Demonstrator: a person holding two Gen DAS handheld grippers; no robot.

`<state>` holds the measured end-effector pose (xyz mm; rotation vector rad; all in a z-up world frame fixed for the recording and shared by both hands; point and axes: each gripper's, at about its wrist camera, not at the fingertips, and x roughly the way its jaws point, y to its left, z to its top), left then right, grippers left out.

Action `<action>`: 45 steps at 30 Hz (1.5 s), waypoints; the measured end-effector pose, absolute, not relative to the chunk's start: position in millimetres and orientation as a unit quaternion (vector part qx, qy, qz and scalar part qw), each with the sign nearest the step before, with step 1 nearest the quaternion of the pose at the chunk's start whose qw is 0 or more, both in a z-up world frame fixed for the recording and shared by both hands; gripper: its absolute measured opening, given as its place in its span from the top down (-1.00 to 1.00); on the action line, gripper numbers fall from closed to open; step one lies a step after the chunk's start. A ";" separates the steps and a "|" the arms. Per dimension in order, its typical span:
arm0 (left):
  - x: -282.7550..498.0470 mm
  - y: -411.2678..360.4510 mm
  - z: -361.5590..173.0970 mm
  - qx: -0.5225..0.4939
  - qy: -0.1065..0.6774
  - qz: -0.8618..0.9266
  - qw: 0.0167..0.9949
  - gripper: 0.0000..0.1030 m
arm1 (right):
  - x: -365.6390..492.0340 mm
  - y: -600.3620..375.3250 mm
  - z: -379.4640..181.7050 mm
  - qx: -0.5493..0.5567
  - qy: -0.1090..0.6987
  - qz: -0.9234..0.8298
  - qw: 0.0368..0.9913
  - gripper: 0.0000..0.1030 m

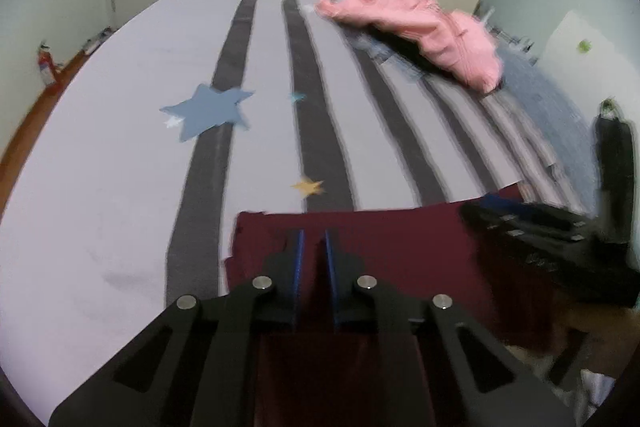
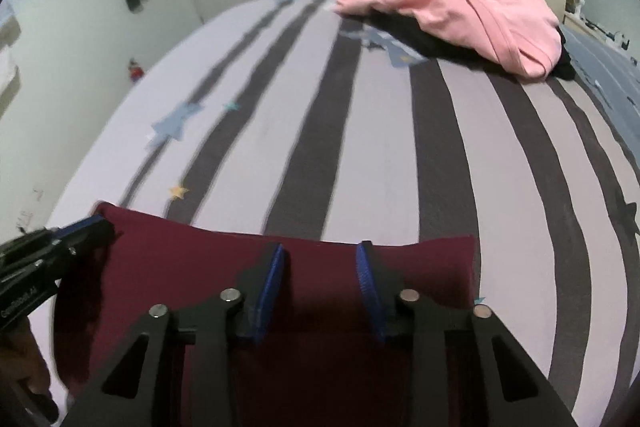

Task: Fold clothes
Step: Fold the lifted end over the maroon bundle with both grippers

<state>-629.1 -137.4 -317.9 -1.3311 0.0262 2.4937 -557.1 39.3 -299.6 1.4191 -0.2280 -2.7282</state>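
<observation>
Maroon garment (image 2: 280, 267) lay flat at the near edge of the striped bed (image 2: 380, 147), left gripper (image 1: 314, 239) jaws nearly closed over it, grip unclear, right gripper (image 2: 320, 259) jaws partly apart above it, holding nothing

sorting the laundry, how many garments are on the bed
3 visible: a maroon garment at the near edge by the grippers, a pink garment at the far end, and a black garment partly under the pink one. More may be hidden beneath.
</observation>
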 end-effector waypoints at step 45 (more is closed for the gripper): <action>-509.5 -195.5 -275.6 -0.432 -0.015 0.894 0.117 0.97 | -462.2 48.7 -299.9 0.456 -0.102 -0.883 0.043 0.45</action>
